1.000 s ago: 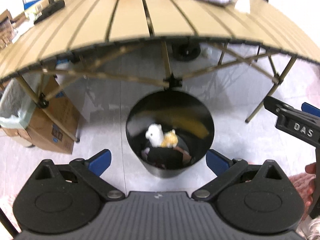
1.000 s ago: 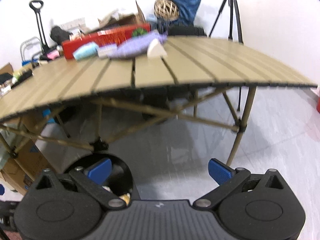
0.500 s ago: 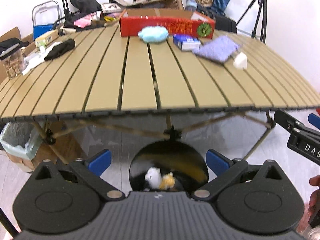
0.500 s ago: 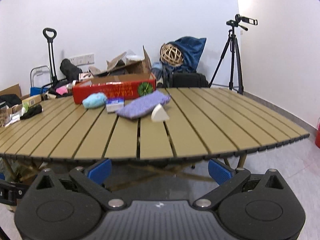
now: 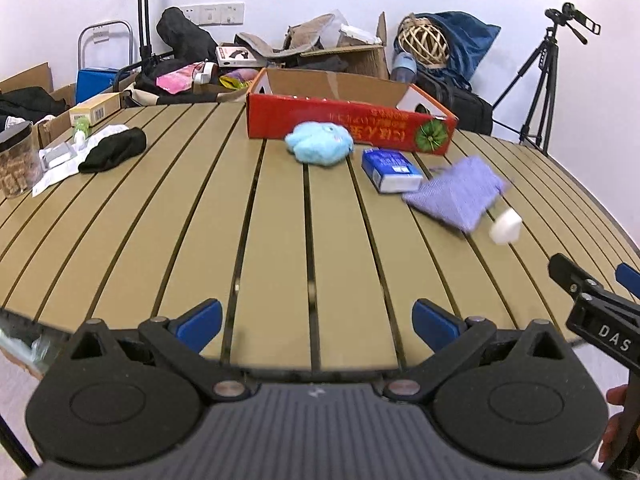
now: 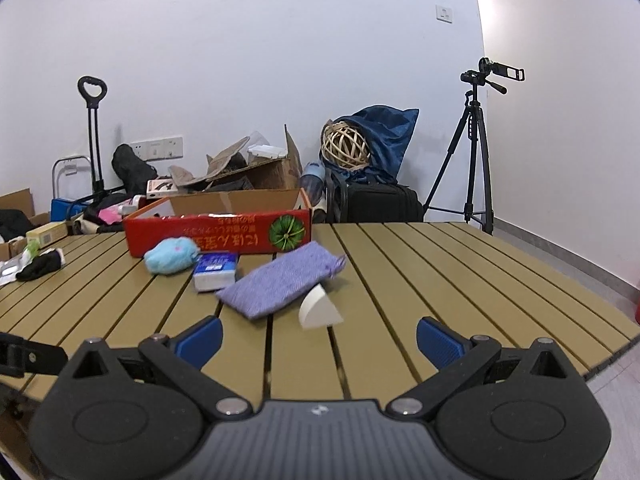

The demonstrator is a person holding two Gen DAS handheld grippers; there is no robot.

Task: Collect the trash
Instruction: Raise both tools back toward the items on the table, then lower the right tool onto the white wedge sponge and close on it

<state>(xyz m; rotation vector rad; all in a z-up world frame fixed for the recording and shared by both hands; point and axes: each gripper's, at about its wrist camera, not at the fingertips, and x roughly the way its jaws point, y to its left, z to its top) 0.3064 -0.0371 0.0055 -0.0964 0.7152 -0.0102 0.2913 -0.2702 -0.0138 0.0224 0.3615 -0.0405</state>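
Ahead of right tool point(image 6: 318, 338), spread wide, empty: white wedge point(image 6: 319, 309) on table point(image 6: 440, 280); next, reach and pinch; left tool point(image 5: 317, 322) likewise spread

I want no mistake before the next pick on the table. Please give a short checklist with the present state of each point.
1. Right gripper open and holding nothing: ok.
2. Left gripper open and holding nothing: ok.
3. White wedge piece ahead of the right gripper's fingers, free on the table: ok.
4. Wedge apart from the purple cloth: cannot tell, they look close.
5. Trash bin in sight for the drop: not ok, in neither view.
6. Grippers apart from each other: ok.
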